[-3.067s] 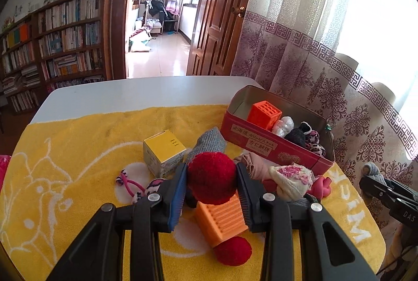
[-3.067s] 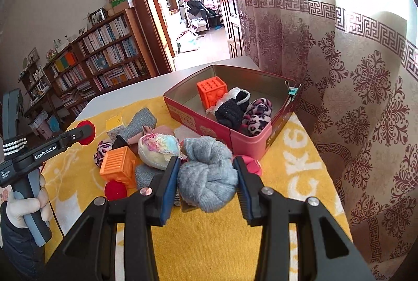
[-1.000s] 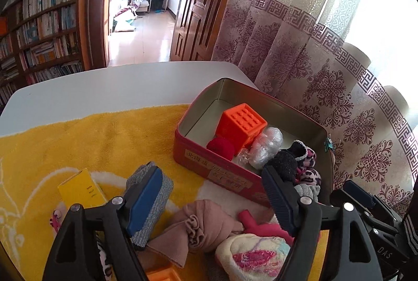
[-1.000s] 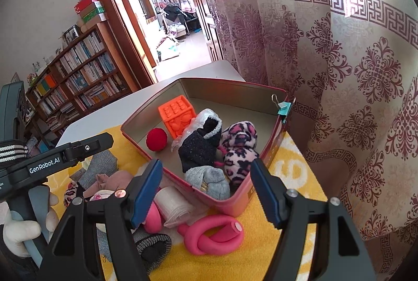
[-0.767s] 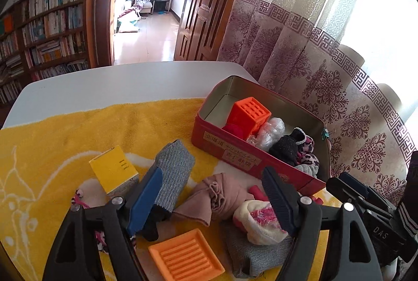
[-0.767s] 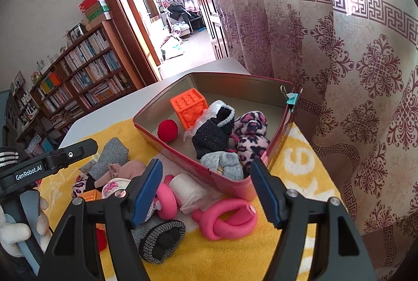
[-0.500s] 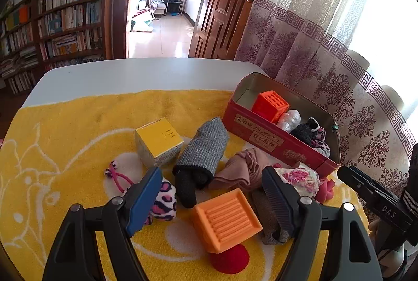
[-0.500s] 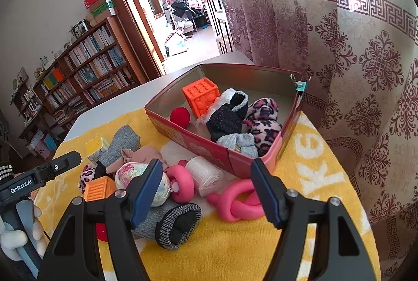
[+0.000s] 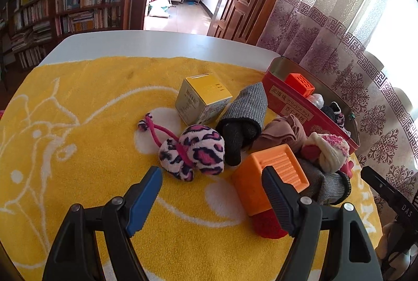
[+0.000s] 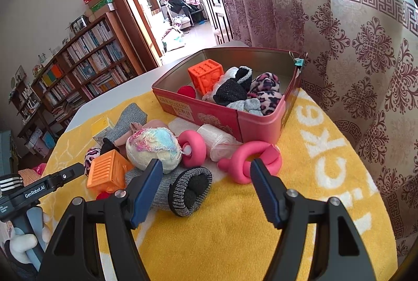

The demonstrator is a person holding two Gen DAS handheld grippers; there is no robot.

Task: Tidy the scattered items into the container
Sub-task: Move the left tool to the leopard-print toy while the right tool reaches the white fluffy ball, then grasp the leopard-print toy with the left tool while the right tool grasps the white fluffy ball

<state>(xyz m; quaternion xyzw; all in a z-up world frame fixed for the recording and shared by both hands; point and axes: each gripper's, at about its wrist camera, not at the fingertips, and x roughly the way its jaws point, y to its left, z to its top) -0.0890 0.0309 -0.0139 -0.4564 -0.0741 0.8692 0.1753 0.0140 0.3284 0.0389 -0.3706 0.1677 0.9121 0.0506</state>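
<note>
Left hand-held gripper [image 9: 211, 183] jaws apart, empty, near leopard sock [image 9: 193, 152]. Right hand-held gripper [image 10: 205, 177] jaws apart, empty, near pink ring [image 10: 249, 159]; tin [image 10: 261, 121] beyond.

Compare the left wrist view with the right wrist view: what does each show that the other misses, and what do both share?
Left wrist only: the pink hair tie lying beside the leopard-print plush.
Right wrist only: the pink knotted ring, the pink donut ring and a gloved hand on the left gripper's handle.
Both: the red tin, the orange ridged block, the yellow box and the yellow towel.
</note>
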